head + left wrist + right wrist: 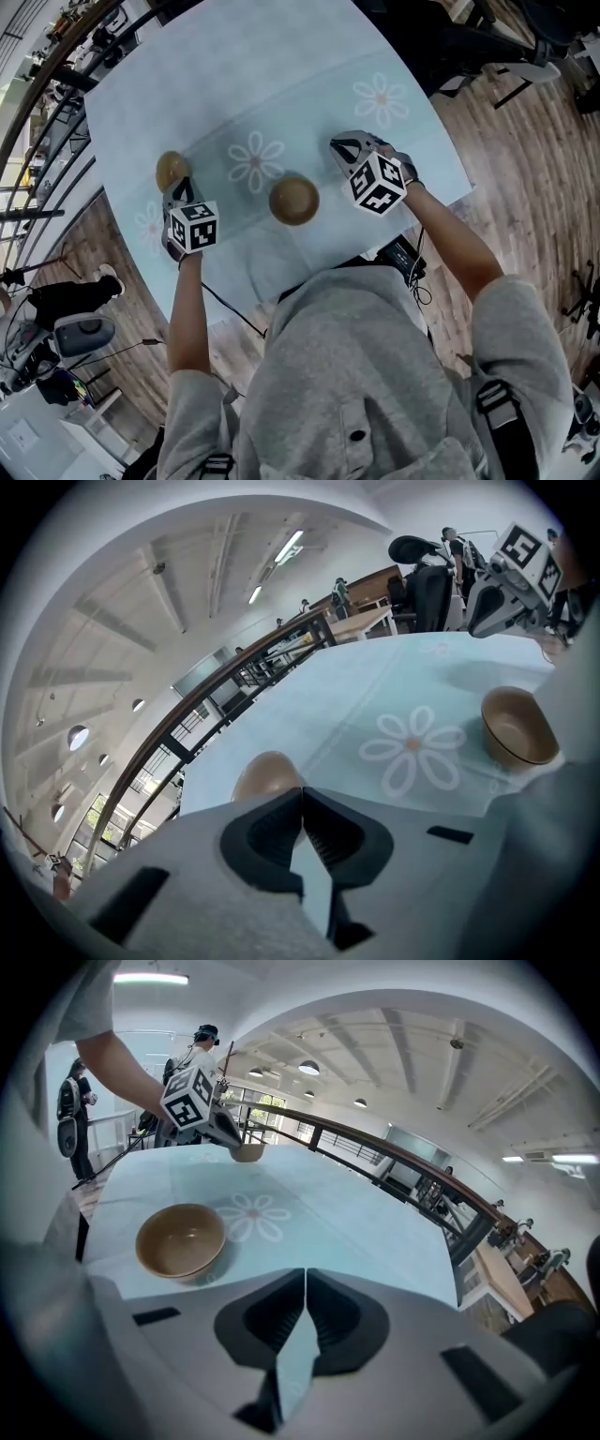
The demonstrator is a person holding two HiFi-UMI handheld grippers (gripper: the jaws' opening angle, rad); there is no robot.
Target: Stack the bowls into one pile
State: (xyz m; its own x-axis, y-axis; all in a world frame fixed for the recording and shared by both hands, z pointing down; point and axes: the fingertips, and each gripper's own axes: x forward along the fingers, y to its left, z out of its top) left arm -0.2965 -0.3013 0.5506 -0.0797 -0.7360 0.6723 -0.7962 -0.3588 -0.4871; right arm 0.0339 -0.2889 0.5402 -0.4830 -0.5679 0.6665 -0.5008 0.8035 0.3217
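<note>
- Bowls came as two, not yet stacked, on the table (281, 75). It was the largest thing before us, under a pale blue cloth printed with daisies. Our own grey top (366, 375) hid its near edge at 6 o'clock.
- The middle bowl (293, 200) stood upright and empty at 5 o'clock of the central daisy (255, 161). The left bowl (172, 171) sat well apart from it at 10 o'clock, near the table's 9 o'clock edge.
- The left gripper (178, 190) hung at 6 o'clock of the left bowl, just beside it. Its own view showed the jaws pressed together tip to tip with nothing between them.
- The right gripper (342, 147) hung at 2 o'clock of the middle bowl, near but apart. Its jaws were likewise closed and empty.
- We judged the step in hand to be the approach to the first pick, since neither bowl was off the cloth.
- The next move would call for the left jaws to part and take the left bowl by its wall. They would then carry it toward 4 o'clock and lower it squarely into the middle bowl.
- In the left gripper view the gripper's body cut off the left bowl's lower half, leaving only a rounded brown wall. We could not tell whether the gripper touched the bowl.
- The head view foreshortened the left bowl, so we could not be sure whether it sat level or tilted.
</note>
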